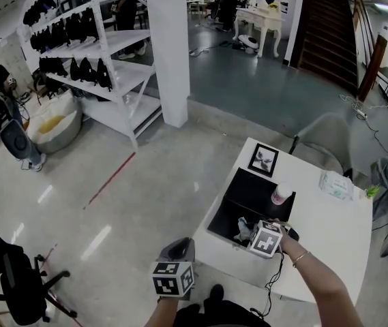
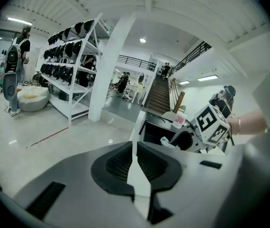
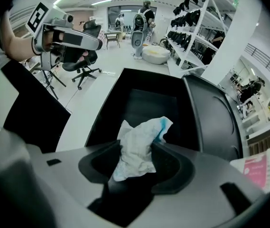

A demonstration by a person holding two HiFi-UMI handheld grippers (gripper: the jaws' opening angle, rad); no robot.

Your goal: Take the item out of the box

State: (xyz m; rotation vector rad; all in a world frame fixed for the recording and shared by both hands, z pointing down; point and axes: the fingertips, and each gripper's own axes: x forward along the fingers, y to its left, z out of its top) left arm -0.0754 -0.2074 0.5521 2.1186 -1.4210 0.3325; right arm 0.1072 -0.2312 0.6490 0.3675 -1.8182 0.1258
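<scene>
Right gripper (image 3: 137,156): jaws set wide but clamped on the item (image 3: 142,139), a crumpled white wrapper with a blue edge. Both pads press its sides, and its upper part stands up above the jaw tips. The gripper sits over the near edge of the black box (image 1: 248,189), with the item inside the box's outline at that near end. Whether it has lifted clear of the box floor cannot be told.

Left gripper (image 2: 135,148): jaws together, nothing between them. It is held off the table, to the near-left of the box and well apart from it.

The box is open on the white table (image 1: 330,230), at the table's left edge. Around the box:
- framed picture (image 1: 263,159) – just beyond its far side
- pink-labelled cup (image 1: 281,194) – at its right rim
- pale wipes pack (image 1: 335,184) – further right, apart from the box
</scene>
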